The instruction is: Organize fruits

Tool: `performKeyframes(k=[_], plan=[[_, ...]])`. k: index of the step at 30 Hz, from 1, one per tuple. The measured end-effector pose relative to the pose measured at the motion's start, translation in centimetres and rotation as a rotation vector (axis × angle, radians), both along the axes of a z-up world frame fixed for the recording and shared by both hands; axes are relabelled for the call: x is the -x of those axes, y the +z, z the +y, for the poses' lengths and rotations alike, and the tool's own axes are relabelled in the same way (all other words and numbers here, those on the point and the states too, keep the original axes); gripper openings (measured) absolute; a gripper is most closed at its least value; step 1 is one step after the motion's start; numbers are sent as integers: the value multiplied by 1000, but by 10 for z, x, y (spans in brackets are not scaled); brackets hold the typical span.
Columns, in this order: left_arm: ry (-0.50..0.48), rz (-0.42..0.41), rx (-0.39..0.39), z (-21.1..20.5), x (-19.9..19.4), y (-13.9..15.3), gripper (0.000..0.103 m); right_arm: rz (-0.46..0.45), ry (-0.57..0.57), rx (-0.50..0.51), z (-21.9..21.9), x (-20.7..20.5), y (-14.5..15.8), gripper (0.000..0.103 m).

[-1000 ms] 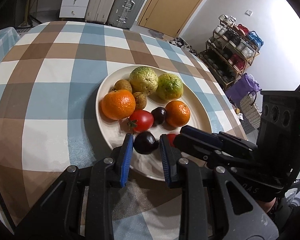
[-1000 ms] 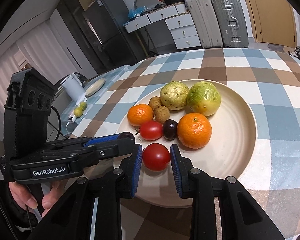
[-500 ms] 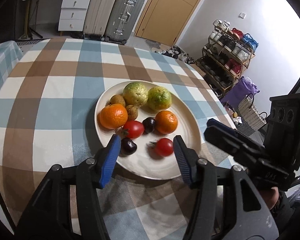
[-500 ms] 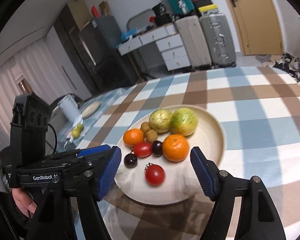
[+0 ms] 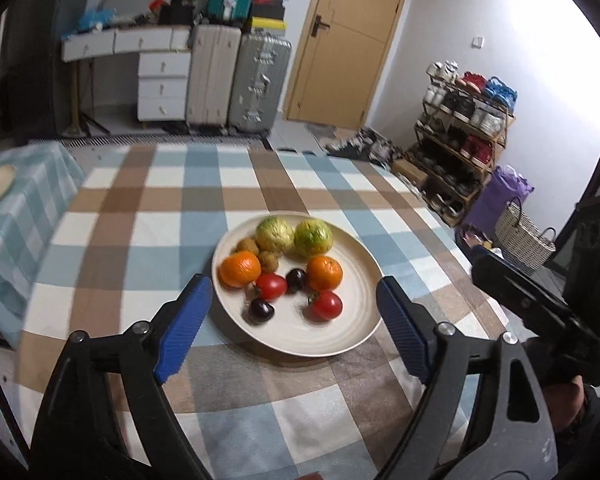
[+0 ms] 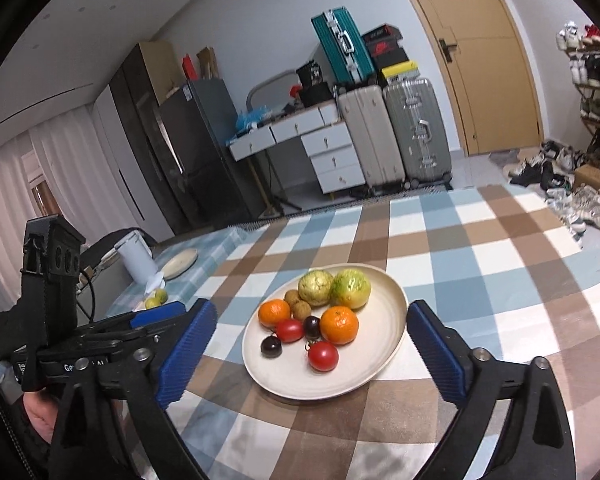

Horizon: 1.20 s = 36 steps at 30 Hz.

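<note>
- The left gripper (image 5: 294,326) is held wide apart and empty above the near edge of the table, its blue fingers (image 5: 184,322) framing the plate (image 5: 356,330) without touching it.
- The right gripper (image 6: 312,354) is likewise spread wide and carries nothing; it is held above the near rim of the same plate.
- Both tools are judged to be raised clear so that the finished arrangement is not disturbed.
- The fruit is gathered on the plate: two green fruits (image 5: 294,236) at the back, small brown fruits (image 5: 270,260) beside them, an orange (image 5: 240,268) on the left and a second orange (image 5: 325,273) on the right.
- Nearer the tools, a tomato (image 5: 271,286) and a dark plum (image 5: 296,279) are set touching, while a second plum (image 5: 261,309) and a second tomato (image 5: 326,305) lie apart at the front.
- The plate rests on a checked tablecloth (image 5: 148,216); nothing stands between it and the grippers.
- Farther off, suitcases (image 6: 396,136), a drawer unit (image 6: 332,156), a door (image 5: 348,36) and a shoe rack (image 5: 460,136) are seen, well apart from the table.
- On a side table (image 6: 204,268), a second plate (image 6: 180,263) and small green fruits (image 6: 156,299) are left; these may remain to be sorted.
</note>
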<state>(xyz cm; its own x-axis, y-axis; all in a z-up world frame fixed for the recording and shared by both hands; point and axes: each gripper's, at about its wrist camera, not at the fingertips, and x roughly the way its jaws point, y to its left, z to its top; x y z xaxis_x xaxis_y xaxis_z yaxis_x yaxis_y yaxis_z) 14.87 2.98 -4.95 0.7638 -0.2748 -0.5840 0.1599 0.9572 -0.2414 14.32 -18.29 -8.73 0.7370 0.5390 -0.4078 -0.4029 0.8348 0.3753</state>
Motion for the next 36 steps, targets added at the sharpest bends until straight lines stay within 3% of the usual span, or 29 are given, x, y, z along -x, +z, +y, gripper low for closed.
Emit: performKeyframes(k=[5, 10, 23, 33, 36], plan=[[59, -81, -43, 1, 26, 20, 102, -46, -15, 9, -2, 19, 13, 103], [82, -148, -42, 5, 52, 35, 102, -95, -24, 19, -2, 41, 25, 103], [234, -369, -176, 4, 115, 53, 102, -307, -99, 101, 7, 91, 43, 103], [269, -427, -186, 16, 136, 45, 102, -407, -152, 173, 5, 118, 40, 103], [286, -396, -164, 21, 134, 39, 102, -417, -177, 189, 4, 120, 34, 103]])
